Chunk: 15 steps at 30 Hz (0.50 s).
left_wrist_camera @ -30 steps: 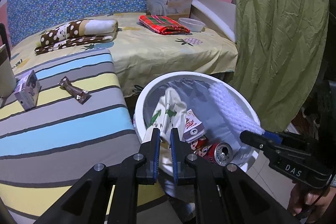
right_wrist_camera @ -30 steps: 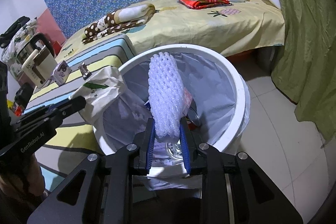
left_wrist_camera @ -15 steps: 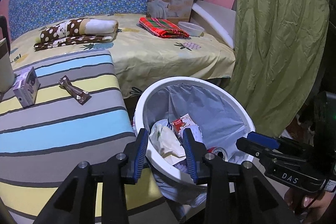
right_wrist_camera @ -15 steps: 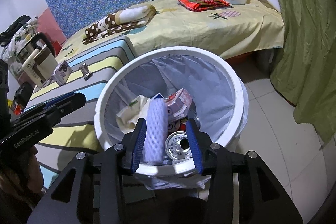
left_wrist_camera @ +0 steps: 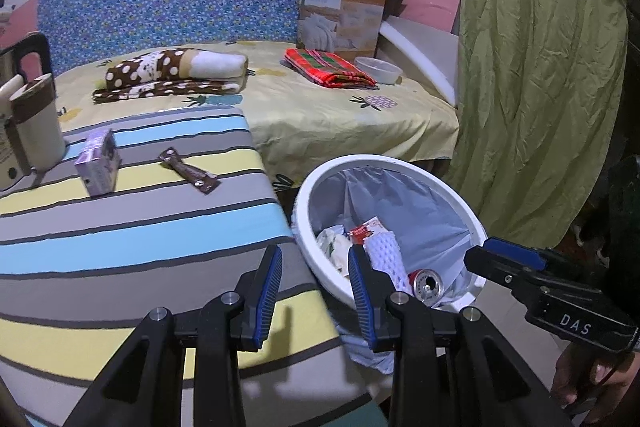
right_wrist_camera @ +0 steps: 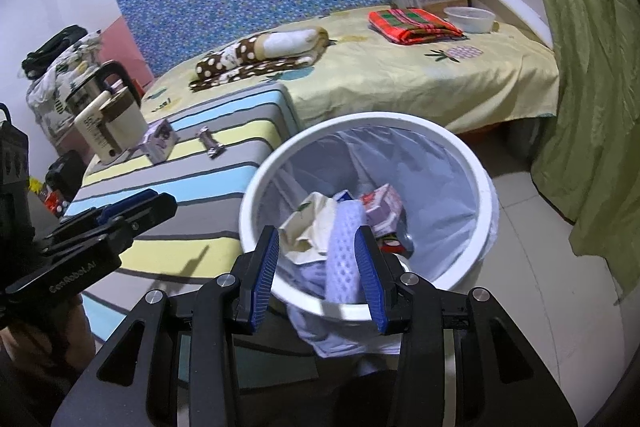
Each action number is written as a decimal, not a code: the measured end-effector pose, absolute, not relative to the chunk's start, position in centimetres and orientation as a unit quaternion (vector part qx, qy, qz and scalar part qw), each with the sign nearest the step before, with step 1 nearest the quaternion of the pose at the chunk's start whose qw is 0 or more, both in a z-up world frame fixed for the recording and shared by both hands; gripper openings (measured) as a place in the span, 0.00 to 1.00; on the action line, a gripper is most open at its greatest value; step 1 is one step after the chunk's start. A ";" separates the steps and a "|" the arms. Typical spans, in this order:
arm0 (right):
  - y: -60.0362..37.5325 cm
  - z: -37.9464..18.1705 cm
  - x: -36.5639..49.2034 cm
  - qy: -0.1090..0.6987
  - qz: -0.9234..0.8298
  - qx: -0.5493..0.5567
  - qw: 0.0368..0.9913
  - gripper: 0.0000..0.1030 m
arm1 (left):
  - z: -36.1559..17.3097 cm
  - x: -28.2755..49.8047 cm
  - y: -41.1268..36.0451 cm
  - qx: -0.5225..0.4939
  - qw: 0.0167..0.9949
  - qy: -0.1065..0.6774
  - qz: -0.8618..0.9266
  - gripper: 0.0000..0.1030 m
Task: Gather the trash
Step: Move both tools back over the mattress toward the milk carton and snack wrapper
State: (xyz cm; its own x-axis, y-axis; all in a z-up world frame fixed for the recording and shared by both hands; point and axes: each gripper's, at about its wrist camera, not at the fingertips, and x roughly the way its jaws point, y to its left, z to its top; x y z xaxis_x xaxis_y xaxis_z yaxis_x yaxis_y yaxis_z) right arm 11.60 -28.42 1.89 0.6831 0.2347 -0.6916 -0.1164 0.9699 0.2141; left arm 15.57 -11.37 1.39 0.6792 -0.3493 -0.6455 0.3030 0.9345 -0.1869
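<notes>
Both the left gripper (left_wrist_camera: pixel 314 289) and right gripper (right_wrist_camera: pixel 318 273) stand open and empty beside the bin (left_wrist_camera: pixel 448 183), while the wrapper (left_wrist_camera: pixel 189 175) and carton (left_wrist_camera: pixel 99 163), left of the bin, look light, crushable, best pinched mid-body.
</notes>
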 end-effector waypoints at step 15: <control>-25.4 2.8 10.8 0.372 0.137 0.061 0.916 0.41 | 2.1 12.5 -7.5 -0.036 0.925 0.352 -0.140 0.33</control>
